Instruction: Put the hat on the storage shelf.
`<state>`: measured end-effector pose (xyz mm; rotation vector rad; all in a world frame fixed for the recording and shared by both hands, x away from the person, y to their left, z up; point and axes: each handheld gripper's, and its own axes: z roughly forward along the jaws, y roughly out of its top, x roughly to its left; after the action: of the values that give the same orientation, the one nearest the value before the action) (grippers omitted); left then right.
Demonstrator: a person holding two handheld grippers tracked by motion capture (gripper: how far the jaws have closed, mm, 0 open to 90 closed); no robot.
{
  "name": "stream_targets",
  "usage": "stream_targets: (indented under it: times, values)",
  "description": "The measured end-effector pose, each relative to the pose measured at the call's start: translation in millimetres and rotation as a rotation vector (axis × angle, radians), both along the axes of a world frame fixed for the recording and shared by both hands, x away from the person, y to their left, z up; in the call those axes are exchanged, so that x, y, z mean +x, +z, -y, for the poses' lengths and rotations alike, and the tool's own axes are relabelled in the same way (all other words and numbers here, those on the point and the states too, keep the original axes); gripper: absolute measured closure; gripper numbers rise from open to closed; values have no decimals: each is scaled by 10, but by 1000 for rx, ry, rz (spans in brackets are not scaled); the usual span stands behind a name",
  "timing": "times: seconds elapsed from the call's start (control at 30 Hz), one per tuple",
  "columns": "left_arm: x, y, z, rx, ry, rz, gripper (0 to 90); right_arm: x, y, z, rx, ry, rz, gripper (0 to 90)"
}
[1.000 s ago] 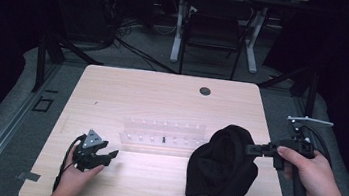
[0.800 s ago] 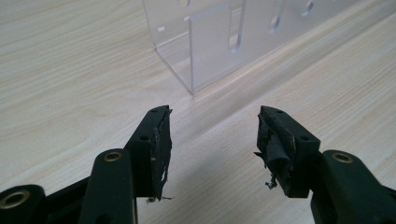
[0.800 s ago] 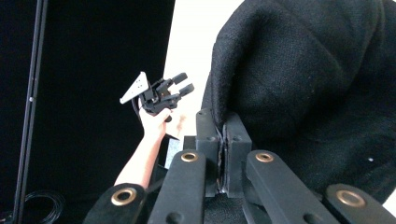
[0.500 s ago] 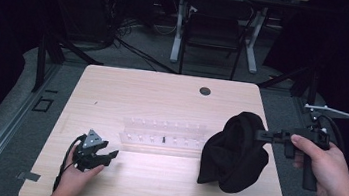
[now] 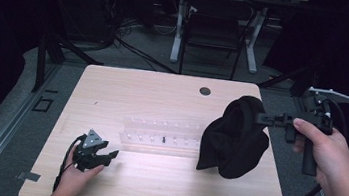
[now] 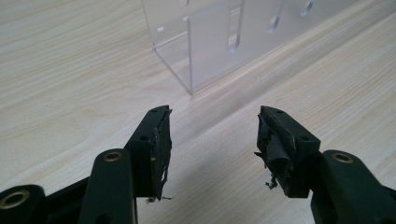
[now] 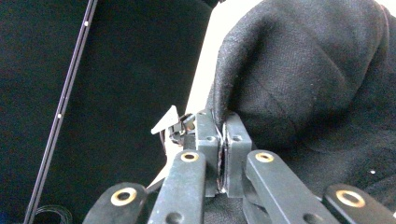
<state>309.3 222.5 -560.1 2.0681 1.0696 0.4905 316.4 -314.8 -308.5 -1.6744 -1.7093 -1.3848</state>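
Black cloth hung clamped in the right gripper near the table's right edge. Left gripper rested released, jaws apart

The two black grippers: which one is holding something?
The right gripper, with jaws pinched on the hanging black cloth. The left gripper rests open on the wooden table.

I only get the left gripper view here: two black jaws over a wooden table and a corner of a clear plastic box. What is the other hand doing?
Observer: The right gripper holds a black cloth up beside the clear box.
Operator: Is the cloth really pinched, or just draped?
Observer: Pinched. In the right gripper view the jaws are shut on a fold of it.
Operator: And my gripper, where is it on the table?
Observer: The left gripper rests near the front left of the table, jaws open and holding nothing.
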Motion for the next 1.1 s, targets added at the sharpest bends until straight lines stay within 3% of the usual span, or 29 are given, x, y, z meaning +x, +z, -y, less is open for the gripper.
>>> stream_targets:
  times: [0.57, 1.1]
  values:
    - [2, -1, 1, -12, 1, -1, 449, 308, 165, -302, 11, 27, 45, 880]
    - [7, -1, 5, -7, -7, -2, 450, 588, 144, -663, 34, 74, 60, 880]
